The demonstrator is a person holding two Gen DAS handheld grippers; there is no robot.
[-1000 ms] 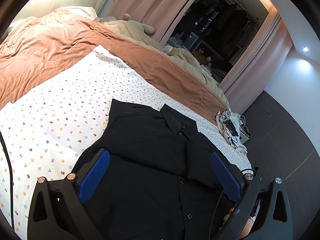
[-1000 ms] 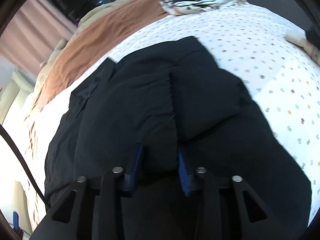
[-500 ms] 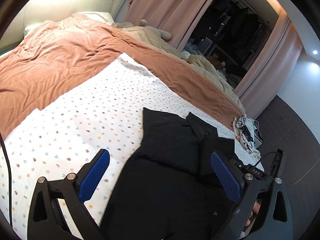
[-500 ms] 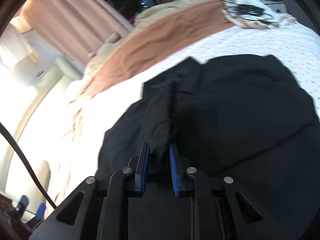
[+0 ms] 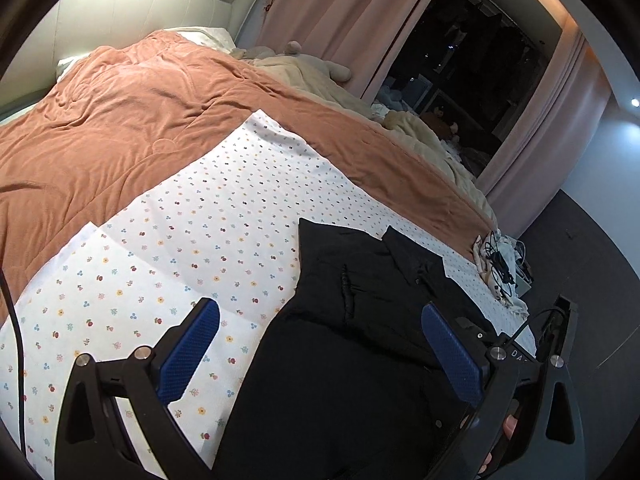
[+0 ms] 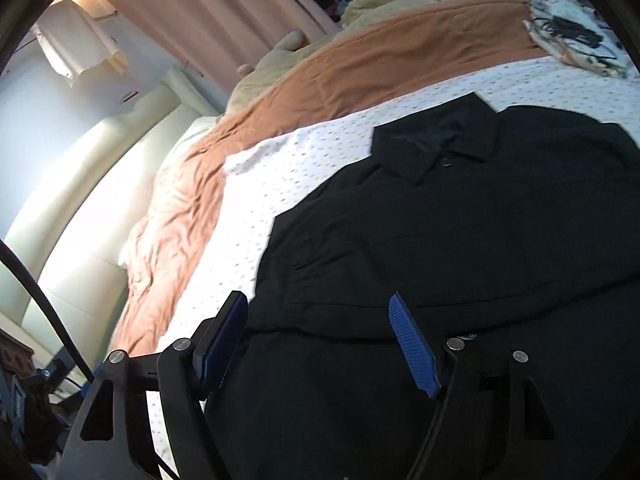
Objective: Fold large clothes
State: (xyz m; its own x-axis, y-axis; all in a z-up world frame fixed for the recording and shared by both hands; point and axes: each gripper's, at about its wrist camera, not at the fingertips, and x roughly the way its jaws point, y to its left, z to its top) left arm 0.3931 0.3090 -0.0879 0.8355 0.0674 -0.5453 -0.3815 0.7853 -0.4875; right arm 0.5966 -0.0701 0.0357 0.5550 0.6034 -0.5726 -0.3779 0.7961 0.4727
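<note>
A black button-up shirt [image 5: 352, 352] lies flat on the white dotted sheet [image 5: 192, 248], collar toward the far side of the bed. In the right wrist view the shirt [image 6: 472, 232] fills the middle and right, with its collar [image 6: 436, 148] at the top and a folded-in part lying across it. My left gripper [image 5: 320, 344] is open and empty, above the shirt's left edge. My right gripper [image 6: 320, 340] is open and empty, just above the shirt's left side.
A brown blanket [image 5: 120, 128] covers the far half of the bed, with beige bedding [image 5: 312, 76] behind it. Cables and a cloth [image 5: 500, 264] lie at the bed's far right corner. Pink curtains [image 5: 344, 12] and a dark closet stand behind.
My right gripper has opened and let go of the shirt fold it held, which now lies flat. My left gripper has shifted left, staying open.
</note>
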